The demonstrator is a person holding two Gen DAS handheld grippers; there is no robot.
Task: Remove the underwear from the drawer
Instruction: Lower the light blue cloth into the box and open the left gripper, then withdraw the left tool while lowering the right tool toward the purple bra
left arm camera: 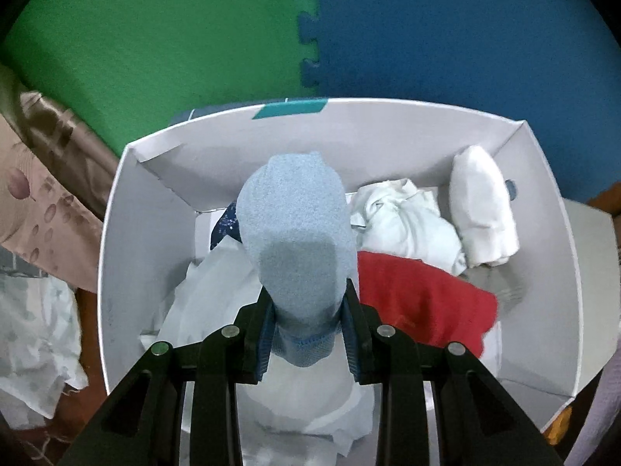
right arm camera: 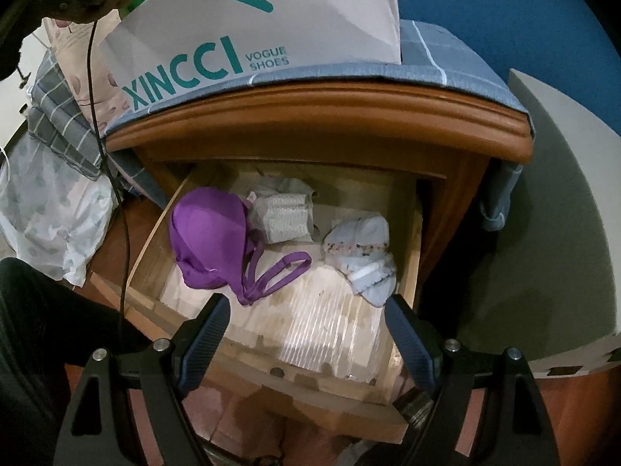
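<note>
Jaws of left gripper [left arm camera: 308, 334] clamped on light-blue sock [left arm camera: 297, 240], hanging over white shoebox [left arm camera: 116, 272] likely for drop-off, while right gripper [right arm camera: 308, 336] waits wide open and empty above open drawer [right arm camera: 155, 229], where purple bra [right arm camera: 209, 240] lies beyond.

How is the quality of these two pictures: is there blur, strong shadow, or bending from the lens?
Left wrist view: the white box bulges from the fisheye lens, dark corners frame the picture, and the light blue sock held in the left gripper carries a grey shadow patch. Right wrist view: dimmer, the drawer and cabinet top curve, and the plastic liner gives streaky glare.
</note>
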